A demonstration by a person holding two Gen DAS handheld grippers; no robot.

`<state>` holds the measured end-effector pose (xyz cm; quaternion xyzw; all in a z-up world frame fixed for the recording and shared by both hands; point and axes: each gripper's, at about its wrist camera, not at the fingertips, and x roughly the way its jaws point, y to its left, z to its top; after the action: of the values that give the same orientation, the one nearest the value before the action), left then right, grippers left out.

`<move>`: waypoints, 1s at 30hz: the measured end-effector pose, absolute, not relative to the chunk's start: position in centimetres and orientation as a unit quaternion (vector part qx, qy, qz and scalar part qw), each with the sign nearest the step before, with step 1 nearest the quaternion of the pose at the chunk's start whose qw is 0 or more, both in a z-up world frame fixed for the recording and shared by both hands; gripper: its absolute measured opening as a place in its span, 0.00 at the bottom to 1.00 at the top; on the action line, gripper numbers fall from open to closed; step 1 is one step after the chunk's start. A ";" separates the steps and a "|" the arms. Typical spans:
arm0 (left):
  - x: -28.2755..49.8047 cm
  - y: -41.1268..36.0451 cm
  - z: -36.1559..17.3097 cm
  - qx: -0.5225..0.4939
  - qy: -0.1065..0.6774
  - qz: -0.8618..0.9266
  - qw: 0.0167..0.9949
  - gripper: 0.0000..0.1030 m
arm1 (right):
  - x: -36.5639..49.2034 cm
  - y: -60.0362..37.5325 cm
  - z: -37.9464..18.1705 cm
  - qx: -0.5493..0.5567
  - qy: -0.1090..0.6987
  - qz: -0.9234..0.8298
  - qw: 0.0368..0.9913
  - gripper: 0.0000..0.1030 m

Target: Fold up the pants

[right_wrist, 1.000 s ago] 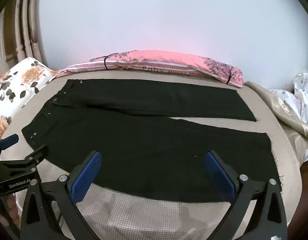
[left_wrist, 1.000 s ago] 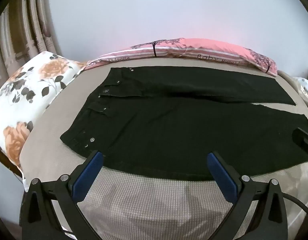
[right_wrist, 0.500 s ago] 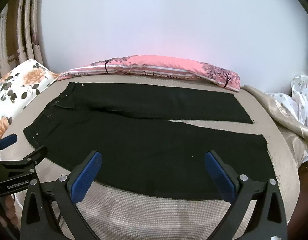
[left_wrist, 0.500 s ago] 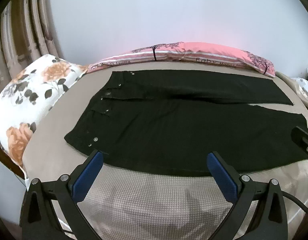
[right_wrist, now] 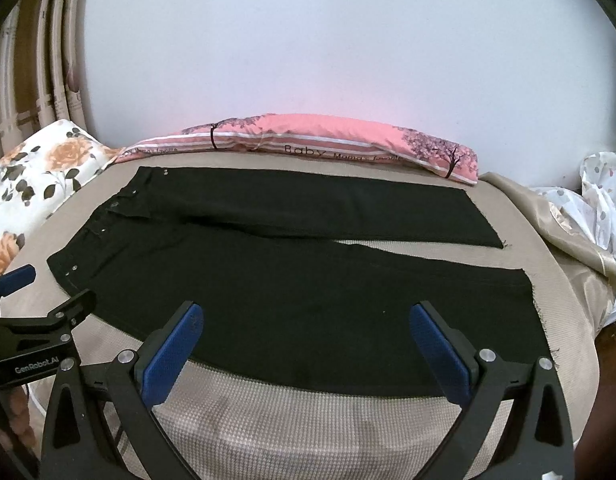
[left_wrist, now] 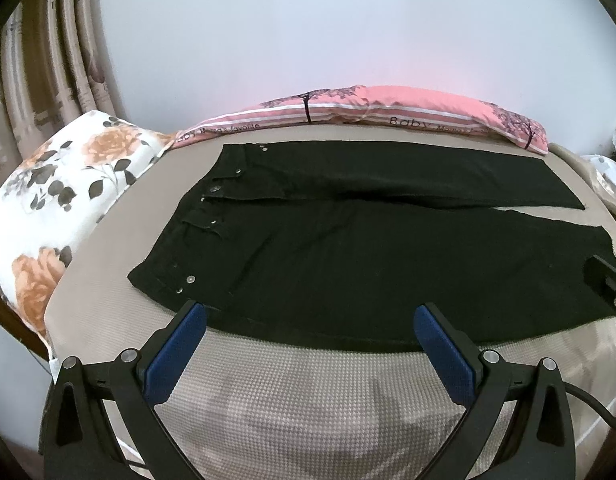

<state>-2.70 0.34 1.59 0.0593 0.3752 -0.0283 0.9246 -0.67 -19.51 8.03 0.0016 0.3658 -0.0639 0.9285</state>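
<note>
Black pants (left_wrist: 368, 248) lie flat on the beige bed (left_wrist: 108, 312), waistband to the left, both legs stretched to the right; they also show in the right wrist view (right_wrist: 308, 280). My left gripper (left_wrist: 310, 320) is open and empty, hovering near the pants' near edge by the waistband end. My right gripper (right_wrist: 304, 320) is open and empty, near the same edge further toward the leg hems. The left gripper's side (right_wrist: 36, 320) shows at the left of the right wrist view.
A floral pillow (left_wrist: 56, 208) lies at the left end of the bed. A pink striped bolster (left_wrist: 388, 116) lies along the wall behind the pants. Crumpled light fabric (right_wrist: 588, 216) sits at the right end. Curtains (left_wrist: 48, 80) hang at far left.
Both grippers have drawn back and risen slightly, so the pants look smaller and more of the bed's near edge shows. The pants have not moved.
</note>
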 end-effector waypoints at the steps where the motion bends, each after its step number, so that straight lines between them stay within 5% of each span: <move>1: -2.7 0.3 1.6 0.060 0.375 -0.029 0.925 1.00 | -0.6 -19.5 8.0 0.002 0.367 -0.065 0.928 0.99; 30: -3.1 0.4 1.6 0.054 0.367 -0.038 0.928 1.00 | -0.8 -19.5 7.7 0.005 0.367 -0.071 0.928 0.99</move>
<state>-3.13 0.37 1.60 0.0538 0.3672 -0.0385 0.9278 -0.81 -19.54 7.74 0.0050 0.3670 -0.0706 0.9275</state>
